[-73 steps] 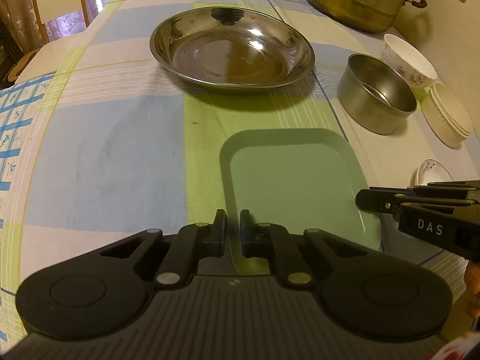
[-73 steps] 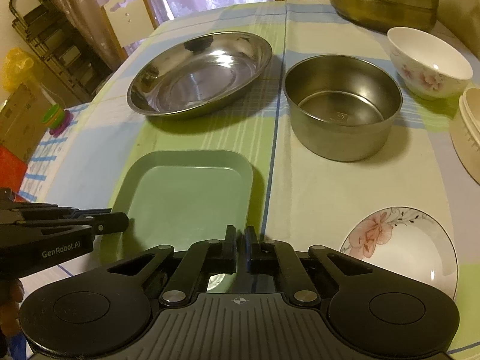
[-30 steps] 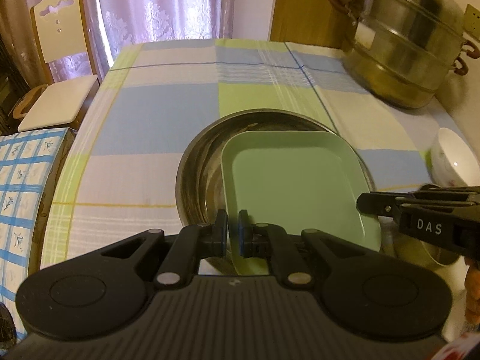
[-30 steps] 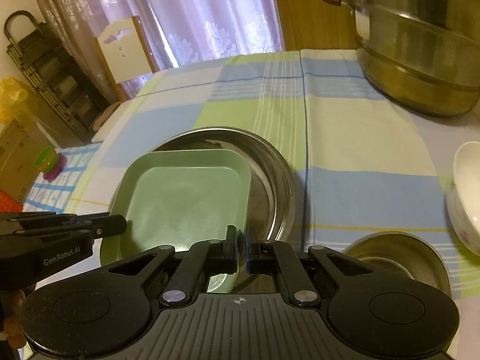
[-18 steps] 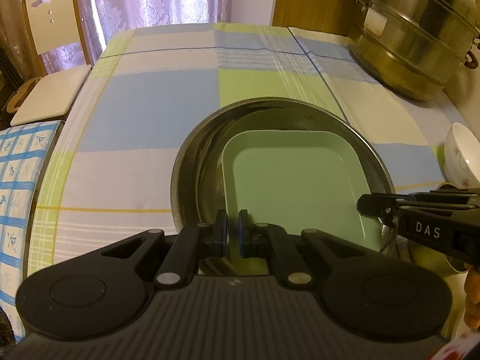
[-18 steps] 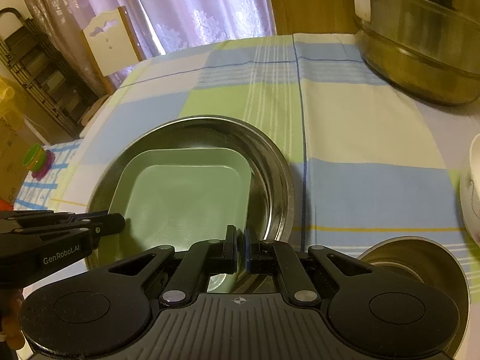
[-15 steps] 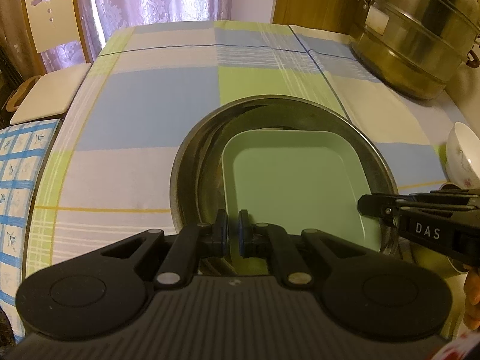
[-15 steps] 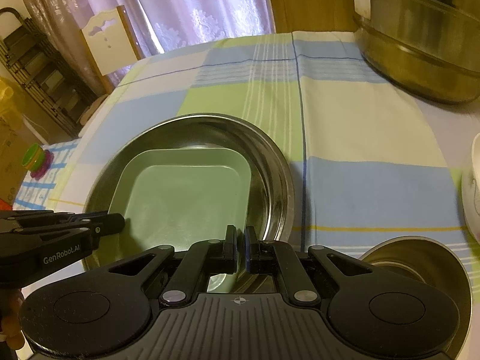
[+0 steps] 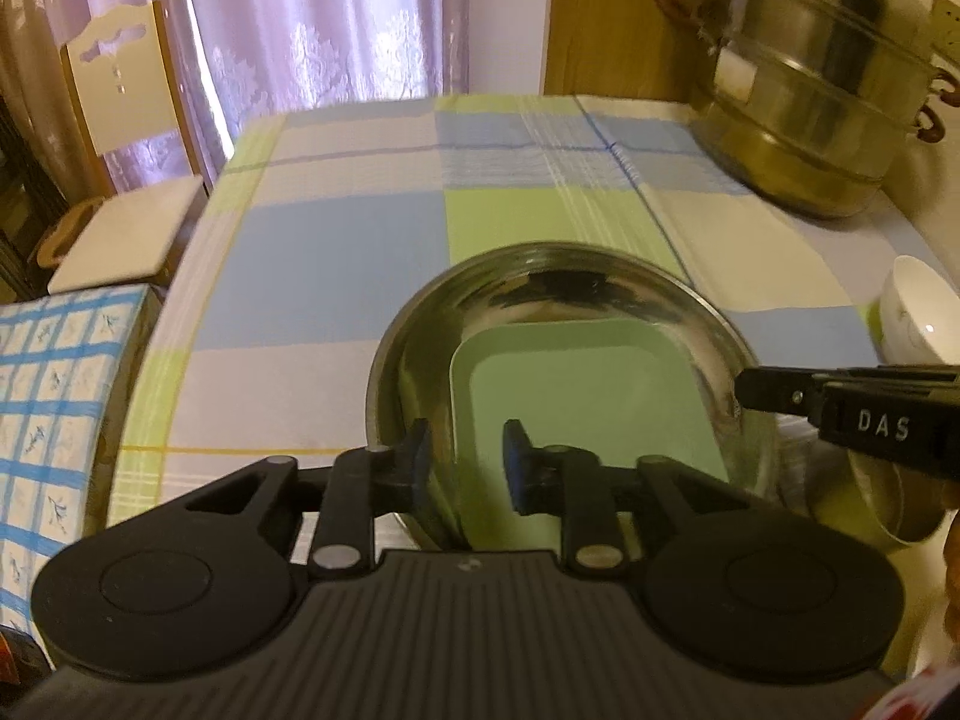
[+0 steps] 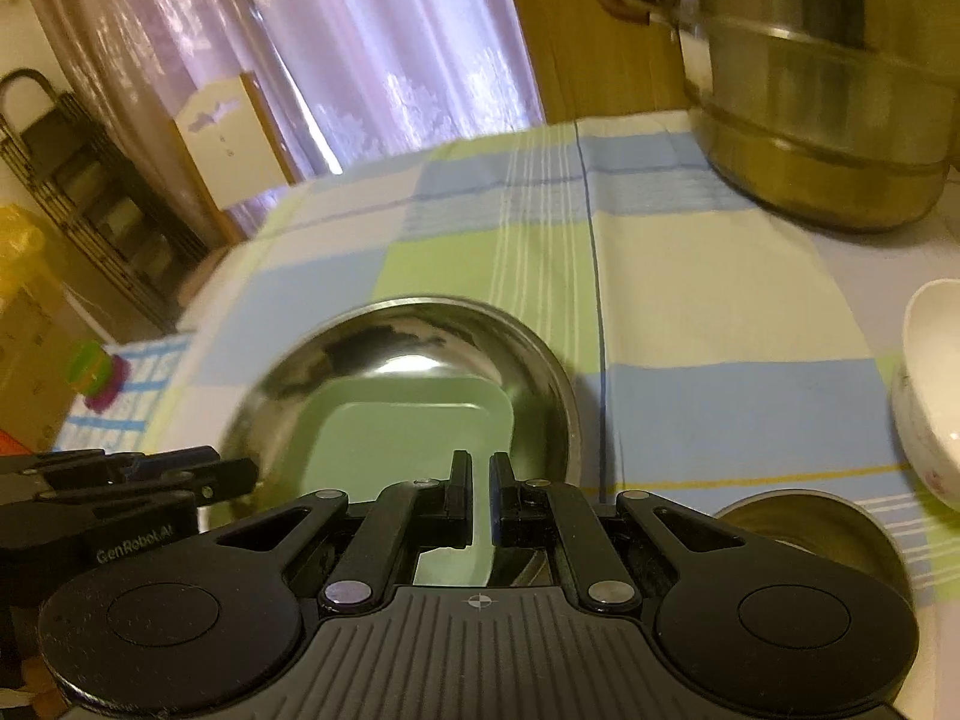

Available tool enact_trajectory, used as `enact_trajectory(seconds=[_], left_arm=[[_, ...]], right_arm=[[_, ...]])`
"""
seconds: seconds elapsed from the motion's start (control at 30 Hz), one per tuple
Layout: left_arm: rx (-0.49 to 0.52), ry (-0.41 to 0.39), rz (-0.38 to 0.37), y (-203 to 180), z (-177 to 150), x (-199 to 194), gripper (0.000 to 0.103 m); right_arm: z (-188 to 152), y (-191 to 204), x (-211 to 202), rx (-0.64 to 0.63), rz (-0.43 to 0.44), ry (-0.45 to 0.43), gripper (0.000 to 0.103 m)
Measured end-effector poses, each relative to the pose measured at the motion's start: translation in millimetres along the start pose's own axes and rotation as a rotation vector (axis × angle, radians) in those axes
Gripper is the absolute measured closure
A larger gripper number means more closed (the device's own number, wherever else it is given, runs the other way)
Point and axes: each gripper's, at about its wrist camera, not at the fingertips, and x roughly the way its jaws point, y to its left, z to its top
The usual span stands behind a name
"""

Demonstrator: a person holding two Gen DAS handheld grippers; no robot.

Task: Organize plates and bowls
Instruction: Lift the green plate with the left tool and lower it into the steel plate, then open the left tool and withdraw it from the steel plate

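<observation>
Surface (image 9: pixel 336 252): checked cloth in blue, green and cream squares. Green plate (image 9: pixel 585 396) lies inside the steel basin (image 9: pixel 540 276), near the surface's near edge. Left gripper (image 9: pixel 465 459): jaws have just been opening, now spread, plate's near rim between them, pads clear of it. Right gripper (image 10: pixel 477 495): jaws pressed together at the plate's near rim; whether they pinch it cannot be told. Steel steamer pot (image 9: pixel 816 96) at far right corner; white floral bowl (image 10: pixel 933 396) at right edge. Room: lilac curtains (image 9: pixel 312 18), pale chair (image 9: pixel 120 180) off the left edge.
</observation>
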Motion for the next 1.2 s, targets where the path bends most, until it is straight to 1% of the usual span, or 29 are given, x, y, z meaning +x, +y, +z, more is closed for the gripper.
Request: enact_trajectory(seconds=[0.1, 0.17, 0.23, 0.4, 0.73, 0.87, 1.2], left_arm=[[0.019, -0.012, 0.027, -6, -3, -17, 0.075], [0.04, -0.015, 0.062, -12, -8, -30, 0.07], [0.055, -0.024, 0.077, -18, -14, -43, 0.067], [0.029, -0.023, 0.034, -28, -29, -75, 0.067], [-0.014, -0.017, -0.001, -59, -62, -136, 0.067], [-0.017, -0.009, -0.004, -74, -76, -155, 0.067], [-0.027, 0.013, -0.02, -111, -114, -193, 0.067]], right_arm=[[-1, 1, -21, 0.003, 0.028, -0.022, 0.098], [-5, 0, -35, 0.009, 0.047, -0.03, 0.098], [-9, 0, -49, 0.013, 0.058, -0.037, 0.098], [-23, -4, -80, 0.016, 0.077, -0.044, 0.098], [-61, -17, -149, 0.013, 0.107, -0.043, 0.098], [-77, -25, -172, 0.01, 0.086, -0.042, 0.098], [-113, -46, -224, 0.008, 0.07, -0.035, 0.098]])
